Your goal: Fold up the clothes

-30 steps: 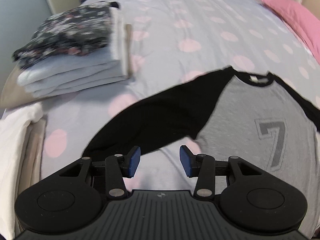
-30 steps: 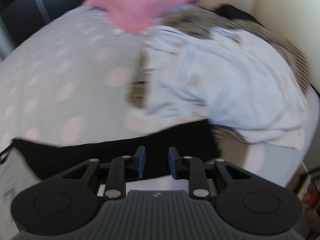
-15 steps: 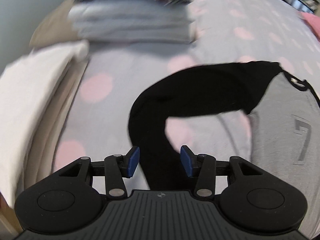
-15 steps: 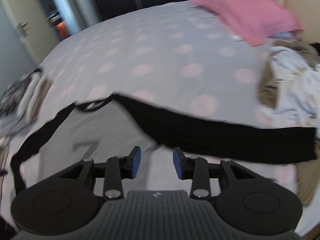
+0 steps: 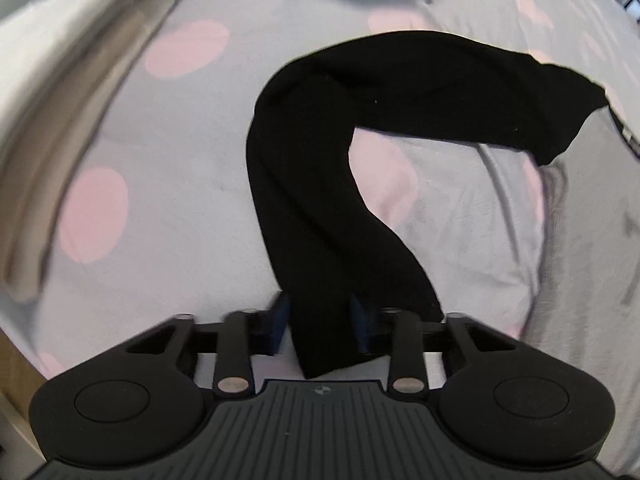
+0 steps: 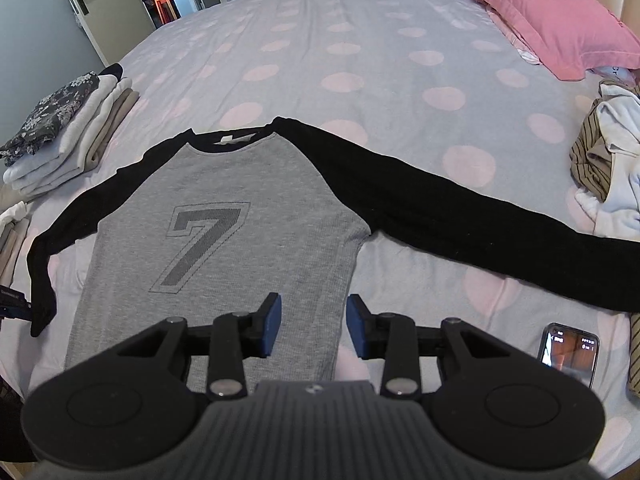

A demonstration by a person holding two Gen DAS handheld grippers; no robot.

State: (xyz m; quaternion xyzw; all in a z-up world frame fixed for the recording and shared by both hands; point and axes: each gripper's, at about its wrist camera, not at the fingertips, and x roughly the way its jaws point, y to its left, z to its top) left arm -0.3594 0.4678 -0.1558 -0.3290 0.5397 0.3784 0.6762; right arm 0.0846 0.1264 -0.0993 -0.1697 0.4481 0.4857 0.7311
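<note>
A grey raglan shirt (image 6: 236, 216) with a "7" and black sleeves lies face up on the dotted bed (image 6: 360, 60). Its right sleeve (image 6: 480, 216) stretches out flat to the right. Its left sleeve (image 5: 320, 184) bends back toward me in the left wrist view, and its cuff end lies between the pads of my left gripper (image 5: 320, 320), whose jaws stand apart around it. My right gripper (image 6: 314, 324) is open and empty above the shirt's lower right hem.
A stack of folded clothes (image 6: 68, 132) sits at the bed's left side, with more folded pale cloth (image 5: 68, 60) near the left gripper. A pink pillow (image 6: 552, 16) and a heap of unfolded clothes (image 6: 612, 168) lie at the right. A phone (image 6: 570, 352) rests near the front right.
The left gripper has moved in over the left sleeve's end, so the cuff now lies between its pads. The right gripper swung from the clothes heap to face the shirt body.
</note>
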